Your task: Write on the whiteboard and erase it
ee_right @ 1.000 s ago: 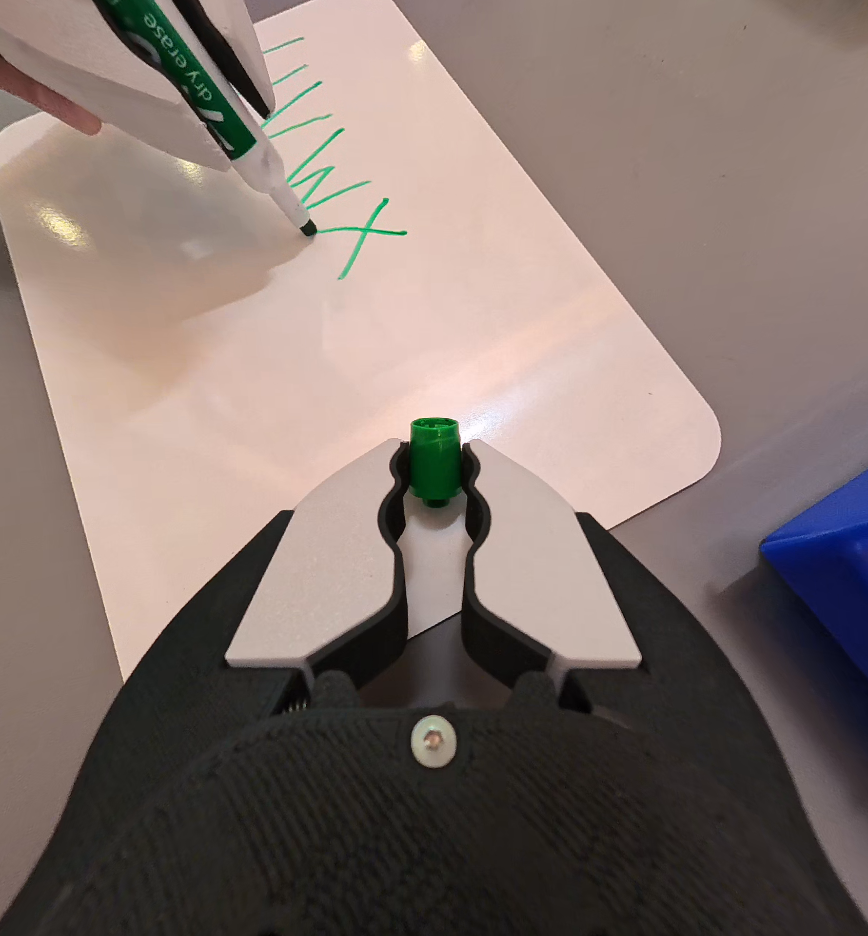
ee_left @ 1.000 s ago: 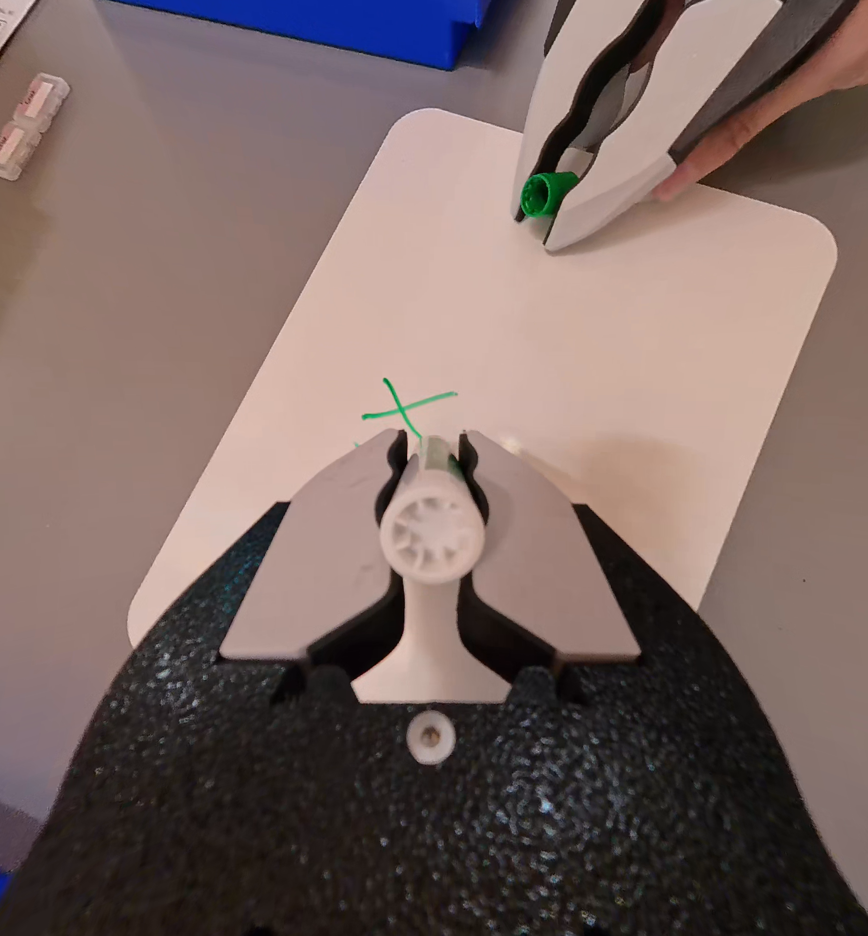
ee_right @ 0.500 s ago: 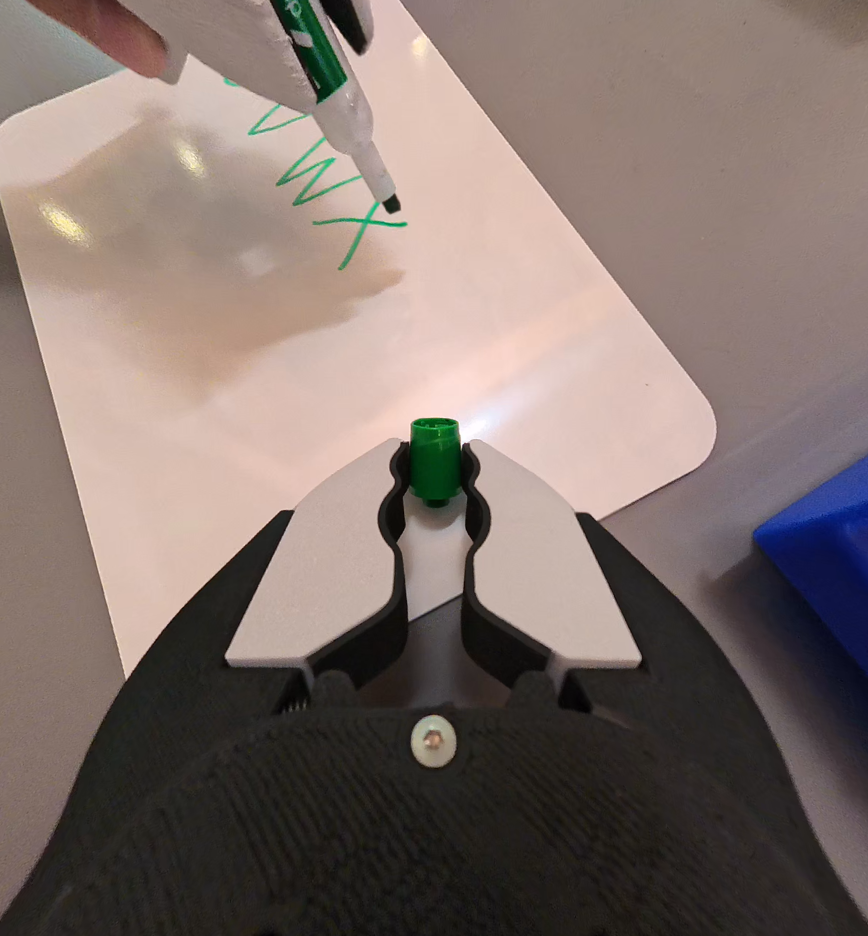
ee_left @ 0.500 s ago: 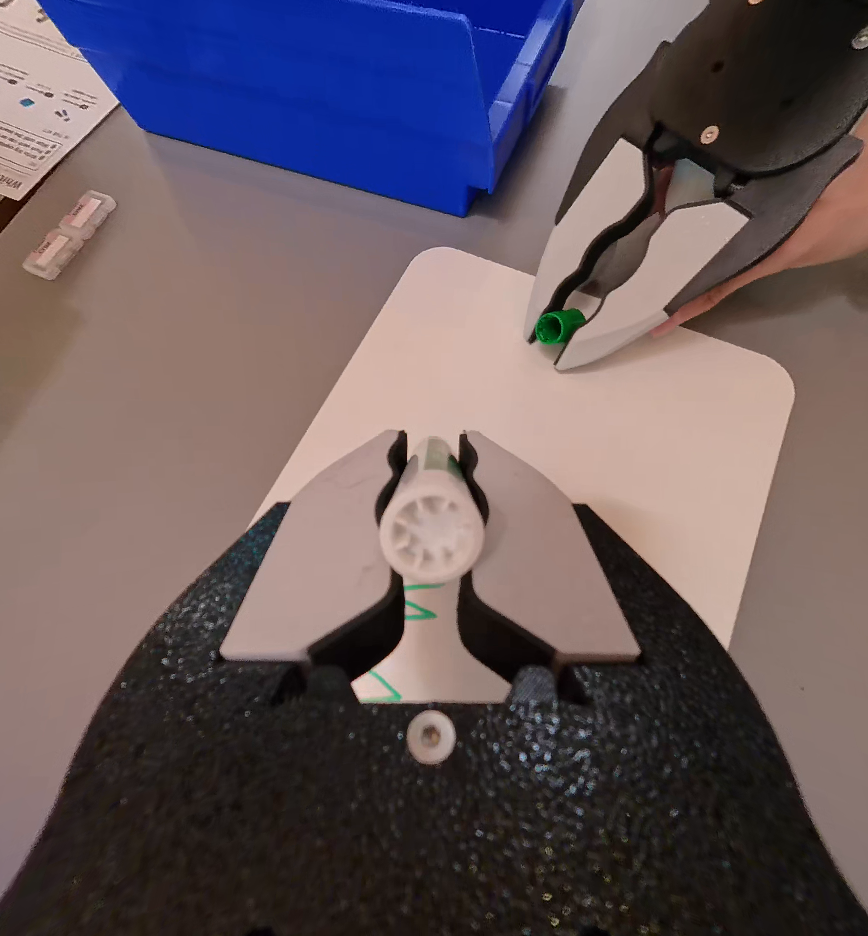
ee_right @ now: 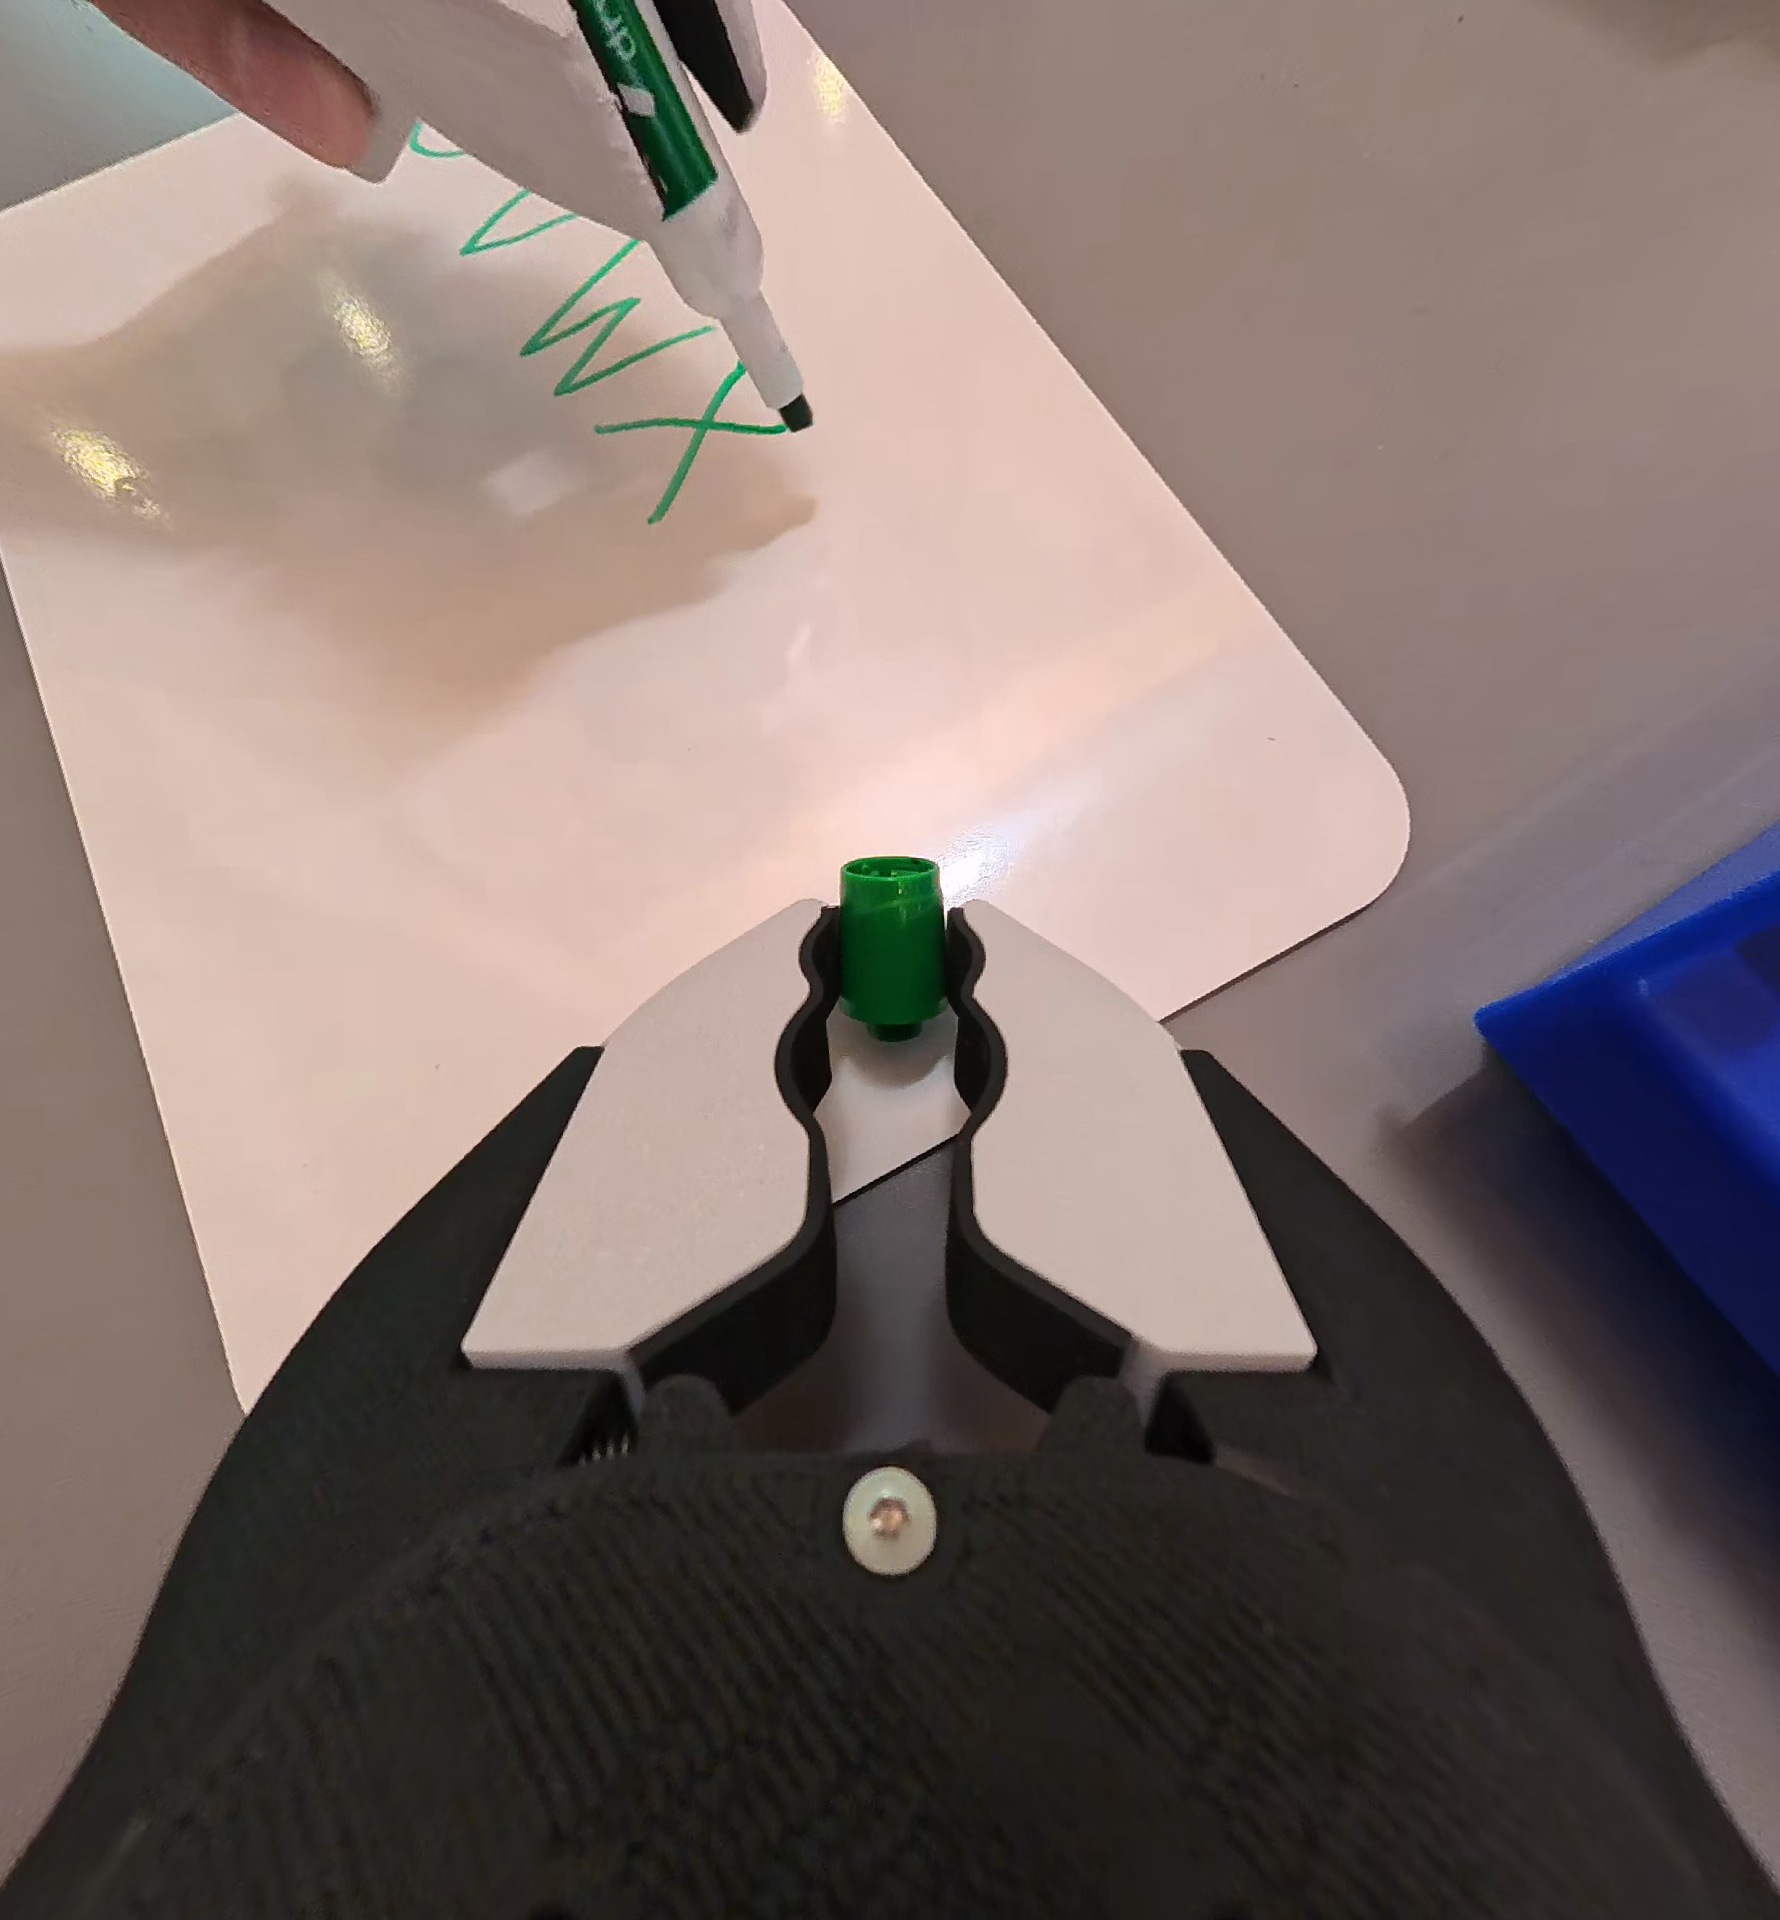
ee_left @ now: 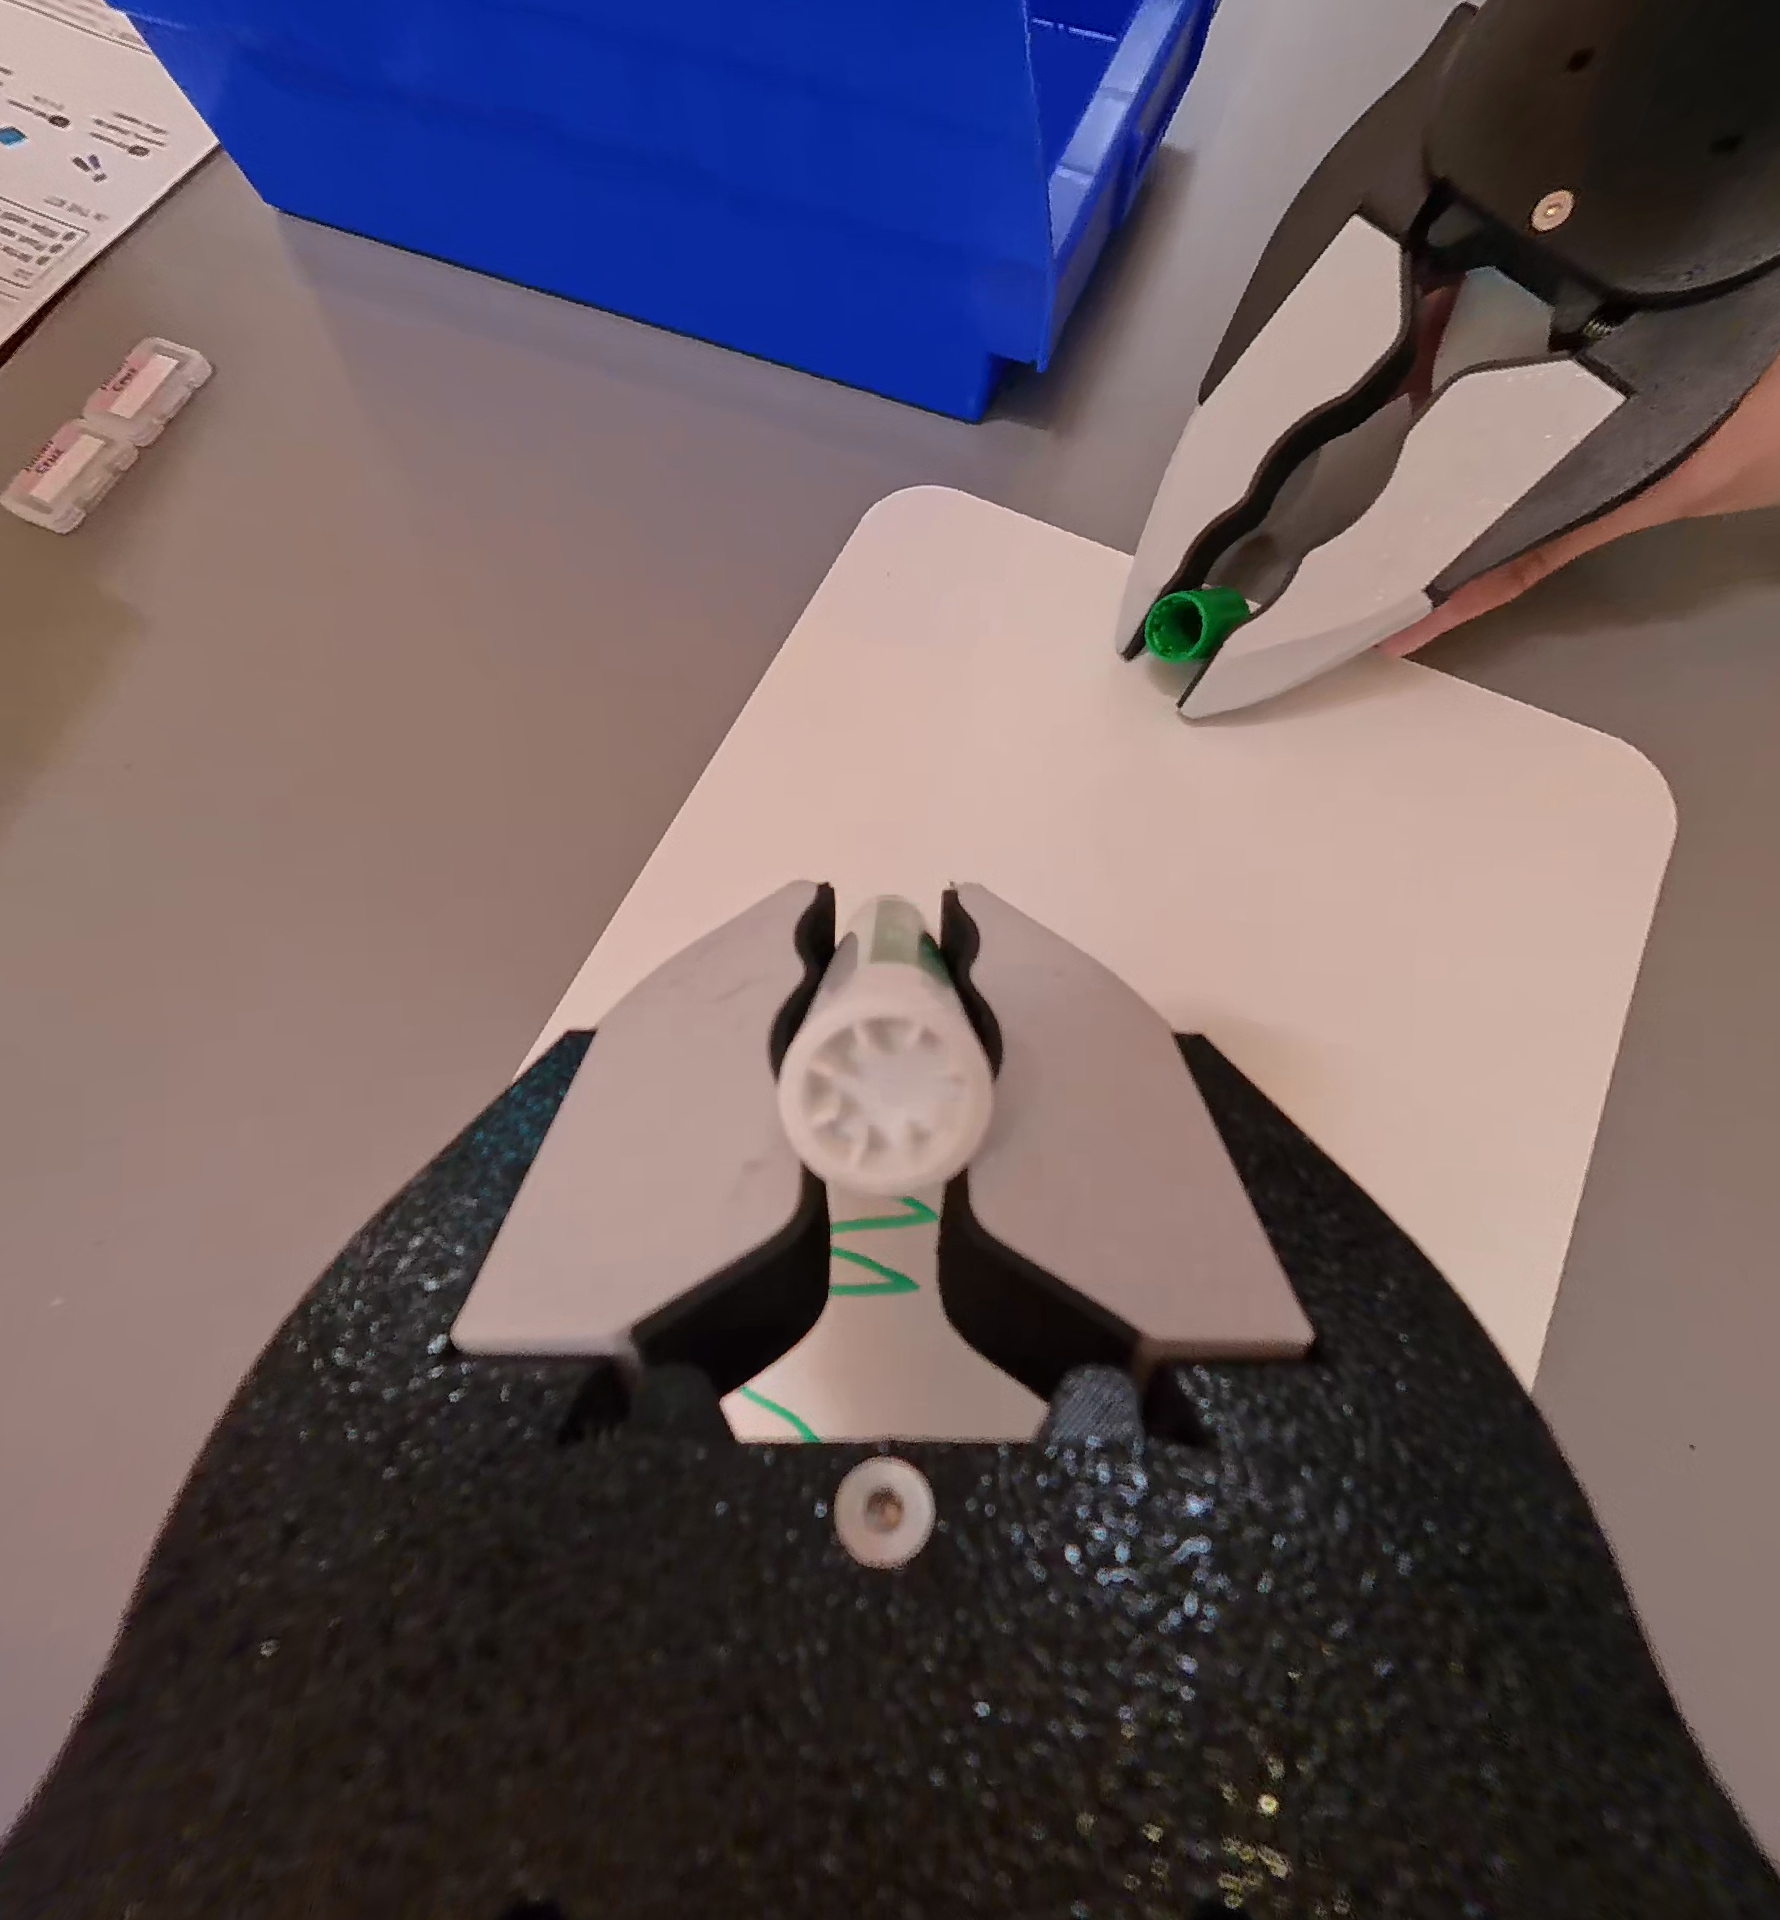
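A white whiteboard (ee_left: 1229, 935) (ee_right: 450, 727) lies flat on the grey table, with green marks (ee_right: 647, 384) on it. My left gripper (ee_left: 886, 904) is shut on a green and white marker (ee_left: 886, 1049). The right wrist view shows that marker (ee_right: 704, 208) held tilted, its tip just above the end of the green marks. My right gripper (ee_right: 891, 914) is shut on the green marker cap (ee_right: 888, 940) over the board's near corner. It also shows in the left wrist view (ee_left: 1192, 644) with the cap (ee_left: 1192, 623), a hand behind it.
A blue bin (ee_left: 709, 156) (ee_right: 1696, 1091) stands beside the board. Two small clear cases (ee_left: 101, 436) and a printed sheet (ee_left: 24, 177) lie on the table to the left.
My left gripper has lifted the marker off the board and moved it along past the last green mark. The right gripper has stayed almost still with the cap.
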